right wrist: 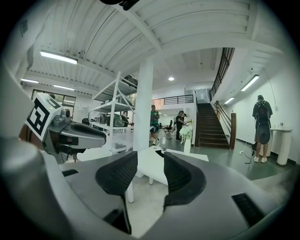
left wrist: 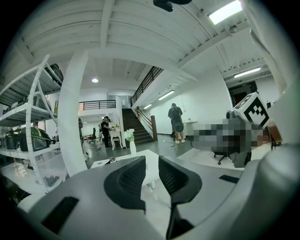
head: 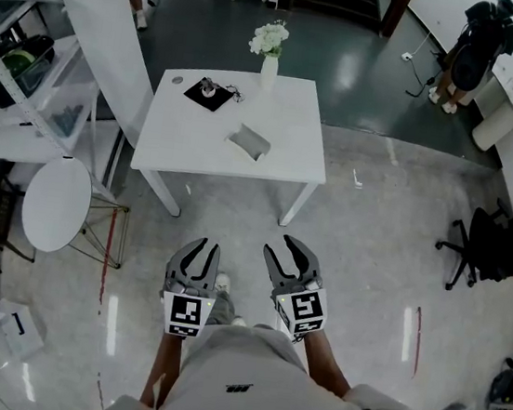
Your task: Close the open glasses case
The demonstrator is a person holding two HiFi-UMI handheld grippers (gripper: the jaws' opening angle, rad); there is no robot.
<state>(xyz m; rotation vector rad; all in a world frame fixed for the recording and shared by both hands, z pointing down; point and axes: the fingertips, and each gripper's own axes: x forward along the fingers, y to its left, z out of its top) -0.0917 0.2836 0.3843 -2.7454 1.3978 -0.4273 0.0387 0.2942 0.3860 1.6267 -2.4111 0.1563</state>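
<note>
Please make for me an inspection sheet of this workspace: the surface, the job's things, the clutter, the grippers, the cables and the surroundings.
Surface: white table, mostly bare.
Job's things: glasses case lies near the table's middle, nothing touching it; too small to tell how far its lid is open.
Clutter: black mat with a small object on it at the far left; vase of white flowers at the far edge.
Grippers: left gripper and right gripper are both open and empty, held over the floor short of the table.
Cables: nothing seen on the table.
Surroundings: round white side table and shelving to the left, office chair to the right, a person standing far off.
</note>
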